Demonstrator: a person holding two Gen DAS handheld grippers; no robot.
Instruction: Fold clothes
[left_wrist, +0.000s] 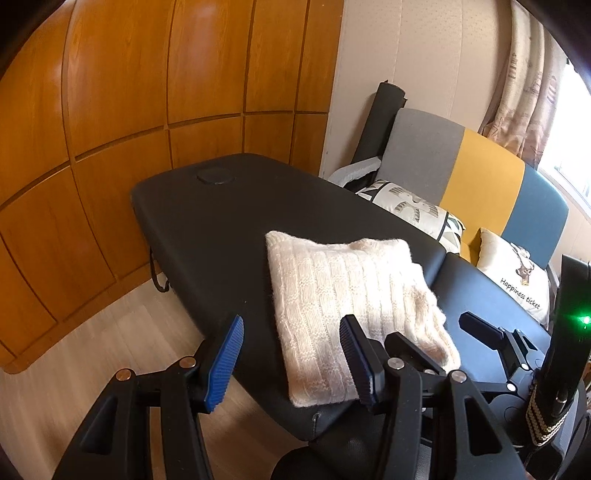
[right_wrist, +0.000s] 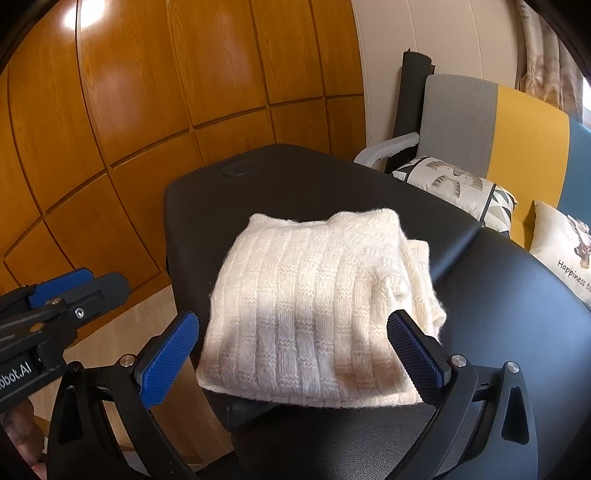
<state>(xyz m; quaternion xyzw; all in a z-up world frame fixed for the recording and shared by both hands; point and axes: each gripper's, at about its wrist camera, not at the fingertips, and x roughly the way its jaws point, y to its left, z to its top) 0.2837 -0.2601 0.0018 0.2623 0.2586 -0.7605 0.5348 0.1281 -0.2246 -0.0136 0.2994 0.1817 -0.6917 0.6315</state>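
Two pieces of writing can be read. A cream cushion (left_wrist: 513, 273) on the sofa (left_wrist: 484, 173) beside the table carries a deer print and the words "Happiness ticket" in black script; in the right wrist view the same cushion is cut by the frame edge, leaving "Happiness ti". On the body of the left gripper, seen at the left edge of the right wrist view, white letters read "obot.AI", the start cut off.

The folded cream knit sweater (right_wrist: 314, 314) lies flat on the black padded table (left_wrist: 229, 218), at its near end, its ribbed face up and looser layers bunched along its right side.

The left gripper (left_wrist: 291, 354) points downward over the sweater's near left corner. Its blue ribbed fingers (left_wrist: 223, 363) are spread wide: one hangs left of the sweater over the table's edge, the other over the sweater's near right part, with nothing pinched between them.

The right gripper (right_wrist: 293, 360) is tilted down in a similar way, straight before the sweater's near edge. Its blue fingers (right_wrist: 168, 360) are spread wider than the sweater's near edge, one at each side, gripping nothing.
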